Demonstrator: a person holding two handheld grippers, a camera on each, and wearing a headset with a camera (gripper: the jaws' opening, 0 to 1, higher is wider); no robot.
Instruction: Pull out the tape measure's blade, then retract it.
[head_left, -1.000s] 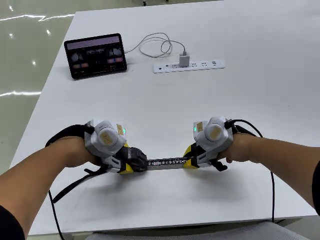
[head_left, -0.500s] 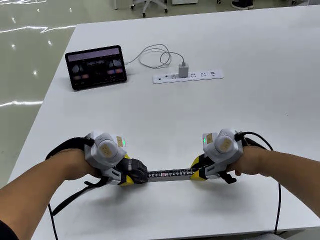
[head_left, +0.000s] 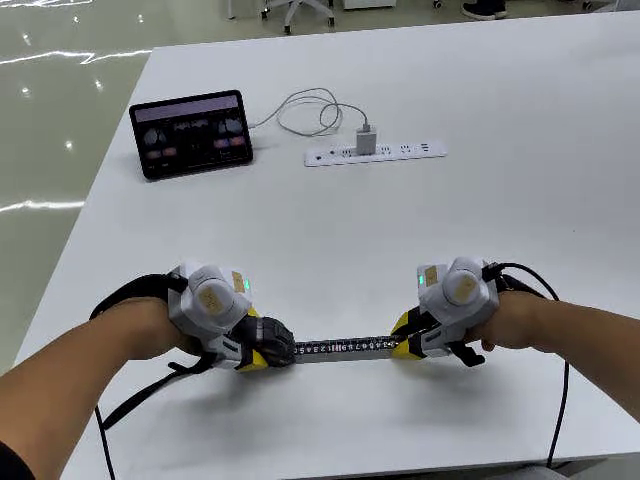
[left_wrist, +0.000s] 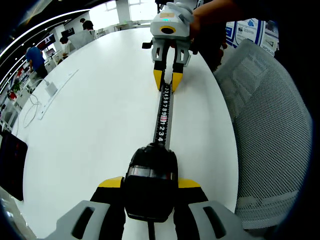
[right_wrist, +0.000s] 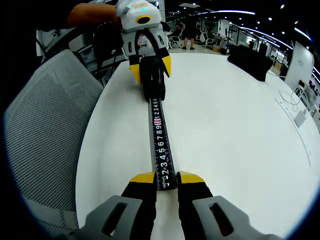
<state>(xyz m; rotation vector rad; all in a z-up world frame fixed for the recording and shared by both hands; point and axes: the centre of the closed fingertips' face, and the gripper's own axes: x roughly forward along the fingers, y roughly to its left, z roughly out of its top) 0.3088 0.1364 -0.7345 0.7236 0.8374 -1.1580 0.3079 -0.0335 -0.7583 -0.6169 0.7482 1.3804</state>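
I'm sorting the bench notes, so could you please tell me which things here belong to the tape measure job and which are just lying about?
In the job: tape measure case, clamped in the left gripper jaws; blade, drawn out, its tip clamped by the right gripper.
Lying about: tablet, power strip, charger with its cable, farther up the table.

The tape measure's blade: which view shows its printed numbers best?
The right gripper view: the blade runs up the centre, numbers large and legible, its end held by the right gripper. The left gripper view shows them smaller; the head view, tiny, side-on.
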